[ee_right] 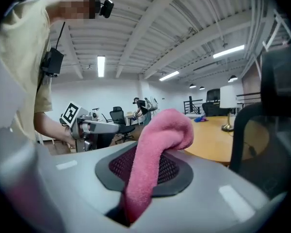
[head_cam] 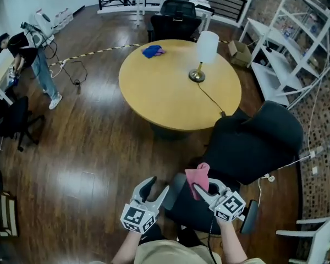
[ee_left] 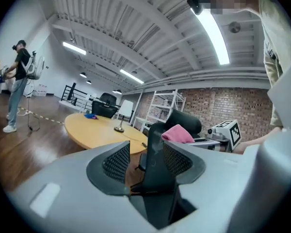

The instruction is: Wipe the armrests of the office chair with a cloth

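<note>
The black office chair (head_cam: 258, 139) stands just in front of me, by the round table. Its near armrest (head_cam: 174, 188) lies between my two grippers, and the other armrest (head_cam: 248, 216) is at the right. My right gripper (head_cam: 204, 188) is shut on a pink cloth (head_cam: 198, 176), which bulges up out of its jaws (ee_right: 160, 130) beside the chair back (ee_right: 264, 125). My left gripper (head_cam: 155, 187) is open just left of the near armrest. In the left gripper view the armrest (ee_left: 155, 149) shows in the gap of the left gripper (ee_left: 148, 152), with wood visible beside it and the pads not touching.
A round wooden table (head_cam: 165, 92) carries a white lamp (head_cam: 206, 48) and a blue cloth (head_cam: 152, 50); the lamp's cable runs to the chair. Another black chair (head_cam: 176, 18) stands behind it. White shelves (head_cam: 286, 54) are at the right, and a person (head_cam: 30, 54) stands far left.
</note>
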Available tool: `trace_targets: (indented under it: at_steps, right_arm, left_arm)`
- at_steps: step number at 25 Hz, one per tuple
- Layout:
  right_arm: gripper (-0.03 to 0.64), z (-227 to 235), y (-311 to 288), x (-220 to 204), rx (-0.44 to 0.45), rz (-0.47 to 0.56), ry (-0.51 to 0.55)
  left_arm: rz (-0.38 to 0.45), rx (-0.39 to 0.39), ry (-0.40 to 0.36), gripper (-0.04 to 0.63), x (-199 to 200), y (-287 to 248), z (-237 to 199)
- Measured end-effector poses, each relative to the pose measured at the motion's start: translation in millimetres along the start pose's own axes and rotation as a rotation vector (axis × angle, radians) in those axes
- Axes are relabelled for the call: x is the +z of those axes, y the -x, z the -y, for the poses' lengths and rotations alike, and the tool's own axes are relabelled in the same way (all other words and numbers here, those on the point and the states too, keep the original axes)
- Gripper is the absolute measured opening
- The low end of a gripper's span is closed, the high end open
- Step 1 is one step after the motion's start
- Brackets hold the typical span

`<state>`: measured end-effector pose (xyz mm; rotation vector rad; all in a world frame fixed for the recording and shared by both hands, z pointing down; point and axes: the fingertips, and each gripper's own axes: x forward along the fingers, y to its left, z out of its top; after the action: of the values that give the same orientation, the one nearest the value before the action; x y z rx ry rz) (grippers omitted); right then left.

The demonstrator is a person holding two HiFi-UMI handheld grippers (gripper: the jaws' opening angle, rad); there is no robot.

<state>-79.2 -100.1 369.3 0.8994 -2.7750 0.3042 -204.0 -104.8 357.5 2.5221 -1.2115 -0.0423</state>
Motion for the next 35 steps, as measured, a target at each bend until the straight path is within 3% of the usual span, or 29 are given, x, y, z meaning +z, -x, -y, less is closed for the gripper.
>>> trace_targets:
  at_steps: [6, 10, 20, 25, 30, 35]
  right_arm:
    - [0.069, -0.7, 86.8, 37.8, -0.215, 0.113, 0.034]
    - [0.069, 11.2, 138.8, 50.1, -0.361, 0.181, 0.064]
    - [0.071, 27.0, 270.8, 38.6, -0.708, 0.232, 0.124]
    - [0.071, 39.1, 321.6, 34.5, -0.772, 0.284, 0.114]
    - [0.071, 54.6, 355.2, 18.8, -0.776, 0.274, 0.103]
    - [0.072, 61.5, 370.0, 6.3, -0.743, 0.269, 0.075]
  left_arm:
    - [0.012, -0.114, -0.2, 0.204, 35.2, -19.8, 88.0]
    - [0.068, -0.225, -0.161, 0.238, 56.0, -39.8, 146.2]
    - [0.155, -0.168, -0.212, 0.239, 61.1, -66.5, 222.4]
    - [0.155, -0.144, -0.271, 0.236, 51.9, -89.1, 261.1]
    - [0.16, -0.086, -0.258, 0.23, 38.2, -105.8, 282.3]
    - [0.115, -0.08, -0.242, 0.229, 21.6, -110.4, 301.5]
